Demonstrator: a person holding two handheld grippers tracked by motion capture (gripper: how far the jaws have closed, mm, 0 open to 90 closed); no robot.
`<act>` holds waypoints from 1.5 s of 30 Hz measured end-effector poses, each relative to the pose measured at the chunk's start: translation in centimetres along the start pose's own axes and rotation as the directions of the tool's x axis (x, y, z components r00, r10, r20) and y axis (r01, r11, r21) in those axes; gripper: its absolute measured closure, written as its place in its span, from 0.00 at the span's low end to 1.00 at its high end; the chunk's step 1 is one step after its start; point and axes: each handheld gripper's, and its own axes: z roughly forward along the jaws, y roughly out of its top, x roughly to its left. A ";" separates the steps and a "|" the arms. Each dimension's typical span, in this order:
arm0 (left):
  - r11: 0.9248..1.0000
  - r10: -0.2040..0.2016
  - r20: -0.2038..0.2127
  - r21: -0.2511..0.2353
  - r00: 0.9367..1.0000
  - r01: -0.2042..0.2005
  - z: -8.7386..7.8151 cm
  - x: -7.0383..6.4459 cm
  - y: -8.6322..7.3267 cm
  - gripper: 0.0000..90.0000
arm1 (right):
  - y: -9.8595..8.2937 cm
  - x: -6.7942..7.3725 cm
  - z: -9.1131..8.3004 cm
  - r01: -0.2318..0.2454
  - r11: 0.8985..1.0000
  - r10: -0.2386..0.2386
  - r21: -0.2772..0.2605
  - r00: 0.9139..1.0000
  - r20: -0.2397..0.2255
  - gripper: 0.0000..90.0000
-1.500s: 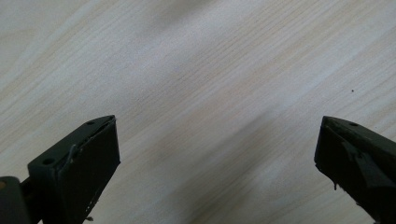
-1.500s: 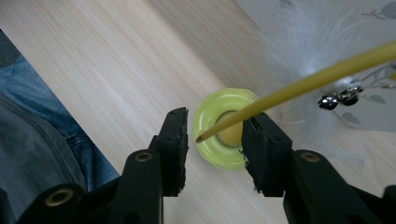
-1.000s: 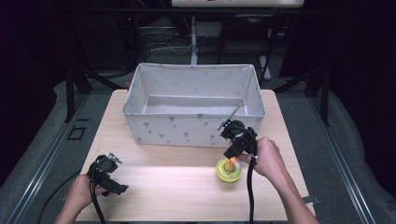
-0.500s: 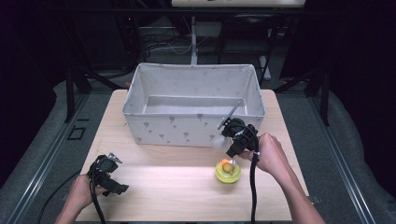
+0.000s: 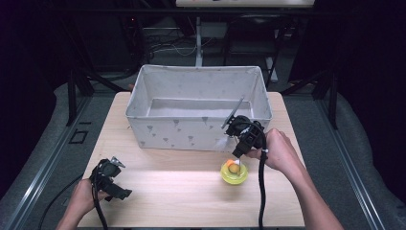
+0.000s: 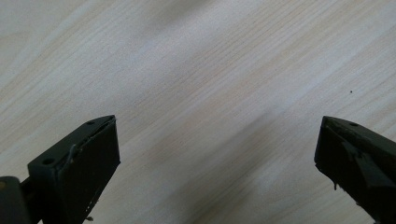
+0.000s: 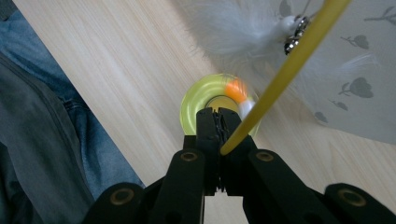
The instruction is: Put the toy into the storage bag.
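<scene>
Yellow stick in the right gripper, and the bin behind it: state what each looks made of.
Yellow stick: looks like smooth plastic, thin and evenly coloured, with white feathers and small metal bells at its far end. Bin: looks like pale grey fabric, matte, with soft walls and a small printed pattern. The right gripper is clamped on the stick.

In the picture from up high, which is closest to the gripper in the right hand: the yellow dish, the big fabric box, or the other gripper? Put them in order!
Starting from the right gripper:
1. Yellow dish, just below its tip, toward the person.
2. Fabric box, its front wall right behind the gripper; nearly as close as the dish, hard to separate.
3. Left gripper, far off at the table's left front corner.
</scene>
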 end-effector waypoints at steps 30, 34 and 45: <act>1.000 -0.004 -0.001 0.006 1.000 0.004 0.2 0.0 0.0 0.00 | 1.0 -0.8 -2.7 0.031 1.000 -0.031 0.005 1.000 0.000 0.98; 1.000 0.001 0.000 0.010 1.000 -0.001 0.2 -0.1 0.0 0.00 | 1.2 -0.9 -3.3 0.035 0.999 -0.035 0.007 0.999 0.003 0.98; 1.000 0.002 0.002 0.011 1.000 -0.002 0.2 -0.1 0.1 0.00 | 1.4 -1.1 -4.8 0.035 0.999 -0.035 0.007 0.999 0.009 0.98</act>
